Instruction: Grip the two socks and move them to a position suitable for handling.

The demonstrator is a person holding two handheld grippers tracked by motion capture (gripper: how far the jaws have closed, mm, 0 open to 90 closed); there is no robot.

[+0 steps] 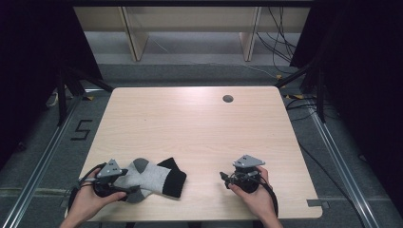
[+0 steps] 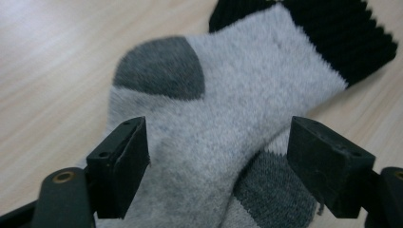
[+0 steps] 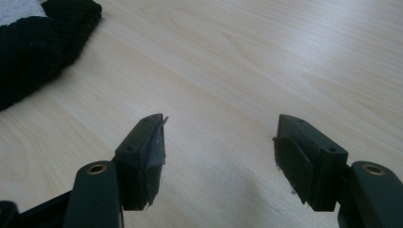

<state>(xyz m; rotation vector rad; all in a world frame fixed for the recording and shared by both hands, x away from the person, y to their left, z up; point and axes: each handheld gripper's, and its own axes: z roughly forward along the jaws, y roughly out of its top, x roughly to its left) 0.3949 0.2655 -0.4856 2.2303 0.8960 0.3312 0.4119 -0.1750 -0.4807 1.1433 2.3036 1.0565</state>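
Lying fuzzy, grey socks (image 2: 237, 123) with ribbed black cuffs (image 2: 342, 33); woodgrain table (image 1: 199, 123).

A lab: bare test table (image 1: 199, 128), black curtains (image 1: 361, 71), trailing floor cables (image 1: 275, 42).

Socks (image 1: 152, 178) block near-left corner; rest of table (image 1: 199, 123) open for passage.

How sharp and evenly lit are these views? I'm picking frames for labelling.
High view: even light on the table, dark surround, socks fairly crisp. Left gripper view: the socks' weave is soft, near jaws blurred. Right gripper view: pale glare on the wood, black cuff soft-edged.
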